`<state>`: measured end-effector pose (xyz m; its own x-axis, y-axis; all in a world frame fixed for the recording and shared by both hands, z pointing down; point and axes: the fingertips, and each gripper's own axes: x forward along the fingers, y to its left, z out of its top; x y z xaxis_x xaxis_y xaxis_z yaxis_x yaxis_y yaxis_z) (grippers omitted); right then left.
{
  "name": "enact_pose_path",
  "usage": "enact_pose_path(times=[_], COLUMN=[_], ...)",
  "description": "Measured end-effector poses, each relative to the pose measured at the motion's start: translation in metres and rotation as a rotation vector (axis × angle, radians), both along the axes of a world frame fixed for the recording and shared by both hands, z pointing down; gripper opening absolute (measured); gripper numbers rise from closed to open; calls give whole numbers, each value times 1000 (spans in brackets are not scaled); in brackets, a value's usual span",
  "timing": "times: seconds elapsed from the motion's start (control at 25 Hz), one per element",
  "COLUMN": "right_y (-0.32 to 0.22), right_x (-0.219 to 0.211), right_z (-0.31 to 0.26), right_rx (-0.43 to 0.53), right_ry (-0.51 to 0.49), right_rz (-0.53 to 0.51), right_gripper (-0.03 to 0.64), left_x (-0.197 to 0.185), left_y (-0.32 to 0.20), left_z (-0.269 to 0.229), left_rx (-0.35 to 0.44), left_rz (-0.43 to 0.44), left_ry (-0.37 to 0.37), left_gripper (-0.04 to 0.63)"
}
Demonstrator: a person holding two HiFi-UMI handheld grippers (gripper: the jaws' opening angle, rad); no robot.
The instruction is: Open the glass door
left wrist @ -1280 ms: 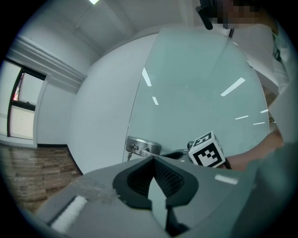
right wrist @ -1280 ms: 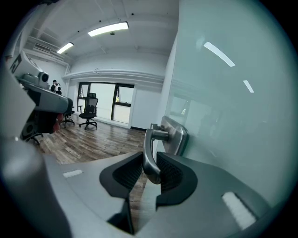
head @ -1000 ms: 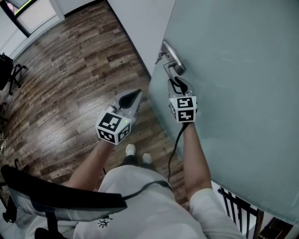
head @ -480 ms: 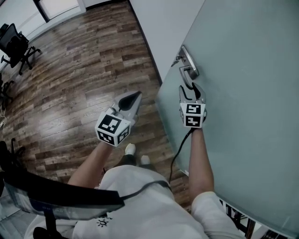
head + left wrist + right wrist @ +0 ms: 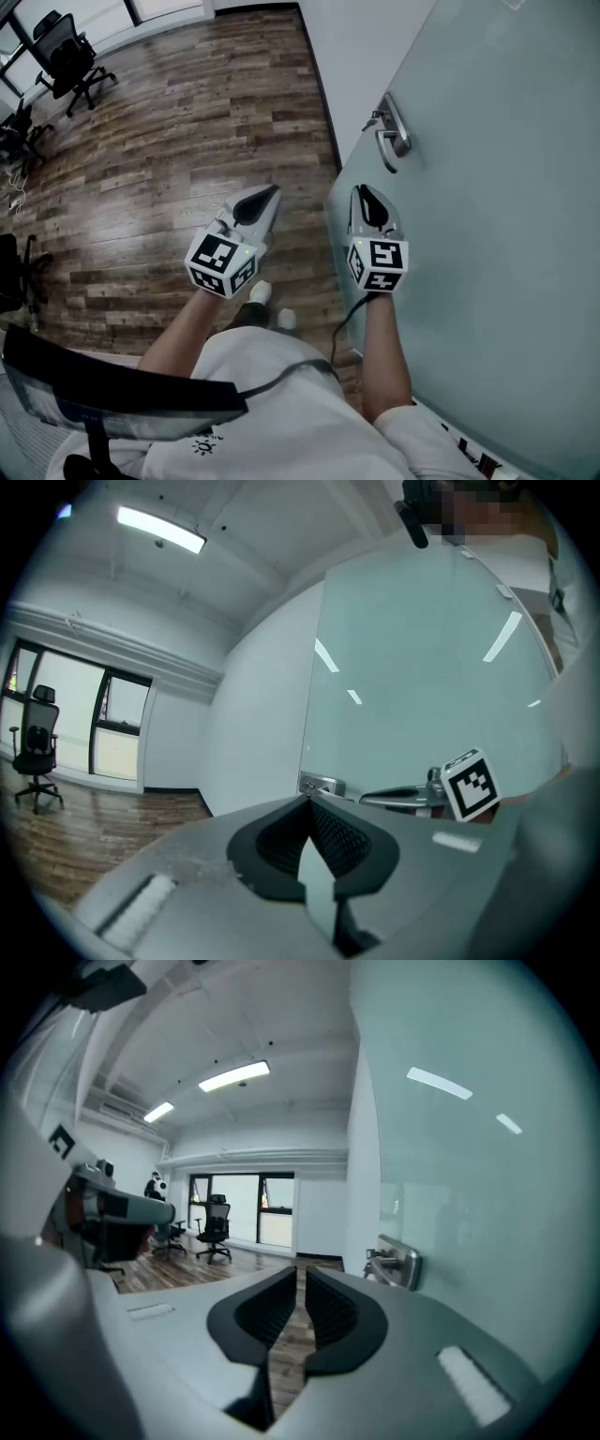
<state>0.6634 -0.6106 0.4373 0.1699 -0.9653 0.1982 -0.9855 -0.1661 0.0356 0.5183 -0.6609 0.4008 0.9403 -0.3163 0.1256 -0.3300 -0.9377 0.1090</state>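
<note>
The frosted glass door [image 5: 487, 187] fills the right of the head view, and its metal lever handle [image 5: 394, 131] sits near the door's free edge. My right gripper [image 5: 364, 194] hangs a short way below the handle, clear of it. Its jaws are closing to a narrow slit with nothing between them. In the right gripper view the handle [image 5: 394, 1262] lies ahead and to the right of my right gripper [image 5: 302, 1283]. My left gripper [image 5: 265, 197] floats left of the door edge over the floor, shut and empty. In the left gripper view my left gripper [image 5: 307, 803] points at the door [image 5: 422, 667].
A white wall [image 5: 366, 47] meets the door's edge. Wood flooring [image 5: 169, 141] spreads to the left, with office chairs [image 5: 66, 56] by the far windows. A black chair back [image 5: 94, 384] is close behind the person at bottom left.
My right gripper was at the handle, spread its jaws, then drew back from it and narrowed them. The handle now stands farther from it. The left gripper has shifted a little.
</note>
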Motion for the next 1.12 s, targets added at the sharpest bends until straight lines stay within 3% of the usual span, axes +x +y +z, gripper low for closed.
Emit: enact_pose_path(times=[0.16,0.36,0.76,1.12], right_y=[20,41,55,69], right_x=[-48,-78,-98,-101], right_z=[2,1,-46,-58], right_rx=[35,40,98,114], right_ry=[-132,-168,-156,-148], right_rz=[-124,-165,-104,-50], right_gripper=[15,12,9,9], left_x=[-17,-35,-53,-40], left_y=[19,32,31,40], left_z=[4,3,-25,-40], left_rx=[-1,-3,9,32], left_rz=[-41,-68,-6,80], left_ry=[-5,5,58,90], left_gripper=[2,2,2,2])
